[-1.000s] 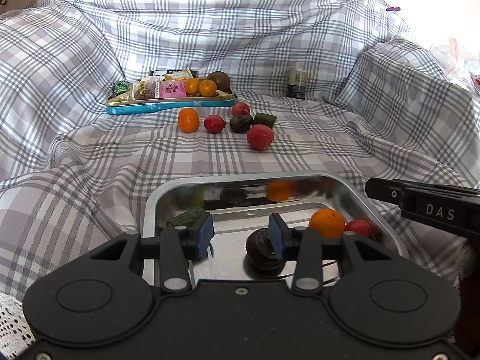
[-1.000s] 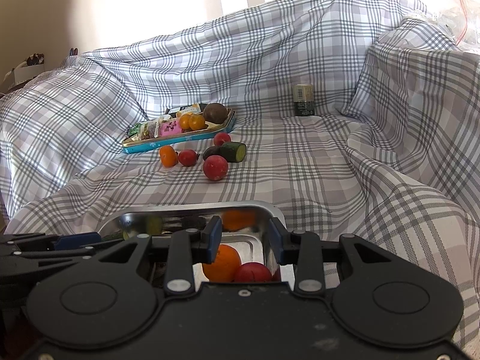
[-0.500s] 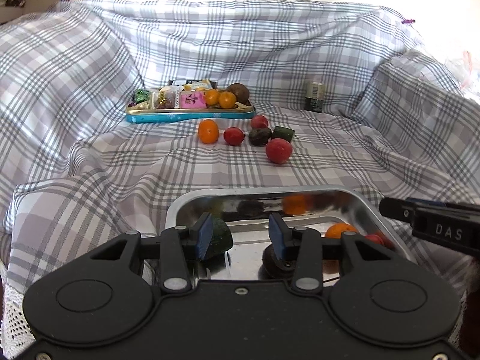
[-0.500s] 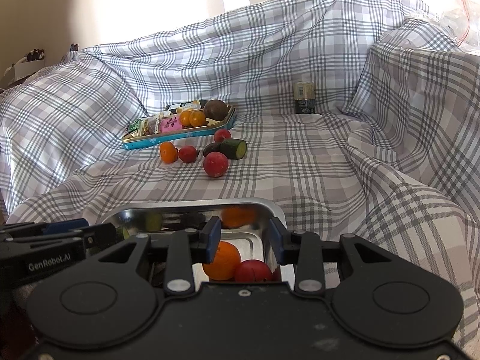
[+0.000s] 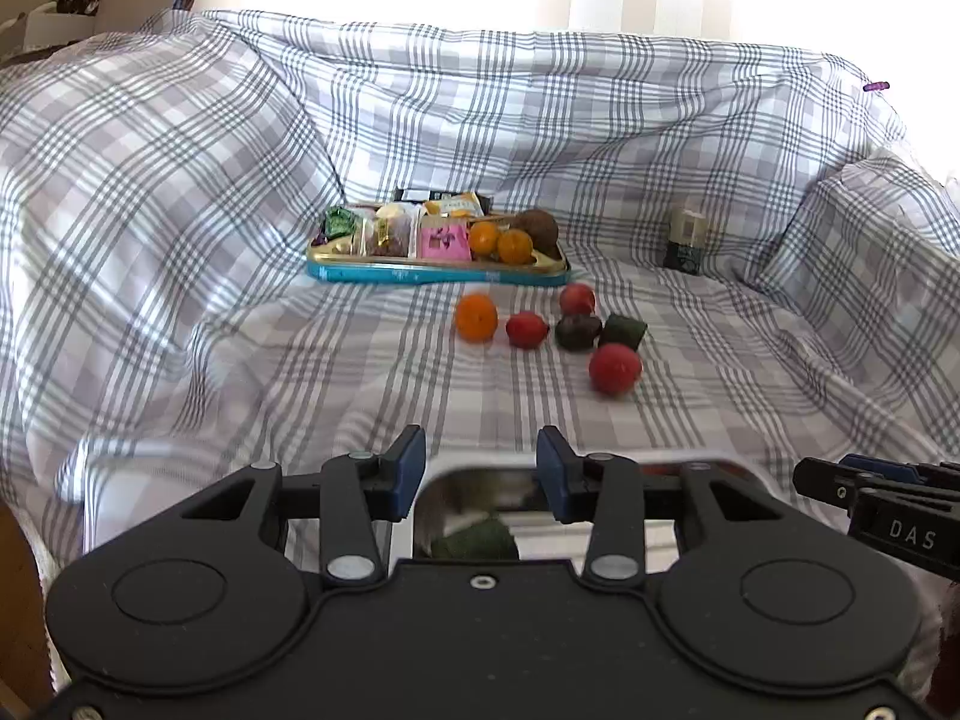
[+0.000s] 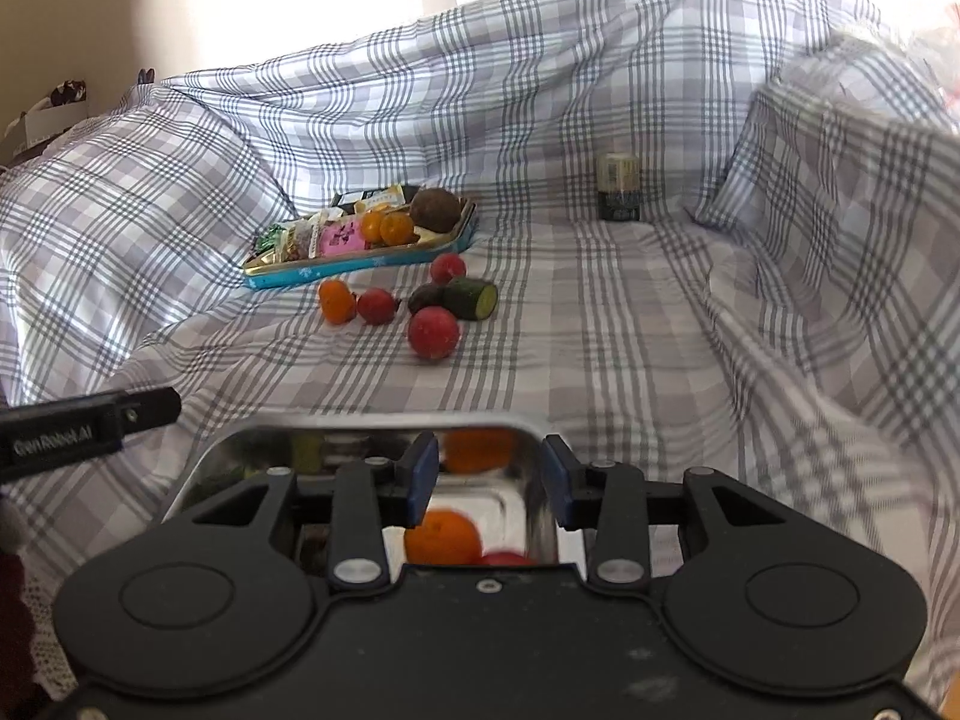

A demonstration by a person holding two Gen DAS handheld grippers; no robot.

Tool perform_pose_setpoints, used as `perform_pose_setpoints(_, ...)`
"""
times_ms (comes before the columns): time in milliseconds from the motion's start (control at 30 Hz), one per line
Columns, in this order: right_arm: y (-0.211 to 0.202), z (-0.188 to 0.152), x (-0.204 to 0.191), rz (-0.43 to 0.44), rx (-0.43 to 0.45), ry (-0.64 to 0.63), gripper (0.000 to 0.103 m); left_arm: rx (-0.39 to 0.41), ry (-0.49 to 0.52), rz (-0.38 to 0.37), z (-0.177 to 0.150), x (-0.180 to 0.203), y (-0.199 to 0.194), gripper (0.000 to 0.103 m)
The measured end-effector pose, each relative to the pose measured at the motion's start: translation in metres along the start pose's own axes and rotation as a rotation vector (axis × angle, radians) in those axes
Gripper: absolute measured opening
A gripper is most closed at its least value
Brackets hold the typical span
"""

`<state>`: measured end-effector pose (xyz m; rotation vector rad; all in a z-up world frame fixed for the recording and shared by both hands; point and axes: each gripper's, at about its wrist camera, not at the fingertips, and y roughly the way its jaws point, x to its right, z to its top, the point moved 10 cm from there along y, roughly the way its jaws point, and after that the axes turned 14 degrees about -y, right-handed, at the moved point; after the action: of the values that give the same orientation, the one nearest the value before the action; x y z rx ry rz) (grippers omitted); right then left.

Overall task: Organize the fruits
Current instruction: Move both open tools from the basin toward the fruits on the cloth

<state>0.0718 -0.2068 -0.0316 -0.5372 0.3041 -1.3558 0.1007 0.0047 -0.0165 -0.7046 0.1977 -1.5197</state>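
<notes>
Two hand-held grippers are seen over a metal tray (image 6: 534, 438) at the near edge of a plaid-covered sofa seat (image 6: 600, 324). The left gripper (image 5: 480, 468) is spread, w/ nothing between its blue pads; it hangs above the tray's near-left part, where a dark green fruit piece (image 5: 477, 540) lies below it. The right gripper (image 6: 487, 474) has its jaws parted, having just been opening, and nothing is pinched; an orange (image 6: 443, 537) and a red fruit (image 6: 504, 558) lie in the tray's right end just under it, prob. just set there so fruit is gathered in one container. Still to be collected, near the seat's middle: a loose orange (image 5: 476, 317), three red fruits (image 5: 614, 367), a dark fruit (image 5: 577, 331) and a cut green piece (image 5: 623, 330), grouped just in front of a blue-rimmed snack tray (image 5: 432, 271). That tray holds wrappers plus two small oranges (image 5: 501, 241) and a brown round fruit (image 5: 536, 227). A small jar (image 5: 685, 240) stands at the seat's back right. Most of the metal tray is hidden by the gripper bodies; its contents are blurred and partly doubled by reflections, so an exact count can't be made.
</notes>
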Motion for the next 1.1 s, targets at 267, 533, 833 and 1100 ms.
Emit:
perform_pose_setpoints(267, 0.025, 0.032, 0.01, 0.008, 0.001, 0.006, 0.041, -0.024, 0.049, 0.019, 0.026, 0.009, 0.028, 0.049)
perform_pose_setpoints(533, 0.064, 0.055, 0.016, 0.01, -0.019, -0.008, 0.041, -0.061, 0.101, 0.028, 0.044, 0.016, 0.066, 0.049)
perform_pose_setpoints(833, 0.113, 0.083, 0.017, 0.02, -0.027, -0.037, 0.041, -0.095, 0.094, 0.025, 0.065, 0.019, 0.115, 0.049)
perform_pose_setpoints(1100, 0.15, 0.096, 0.016, 0.022, -0.042, -0.05, 0.041, -0.136, 0.08, 0.033, 0.071, 0.019, 0.157, 0.049)
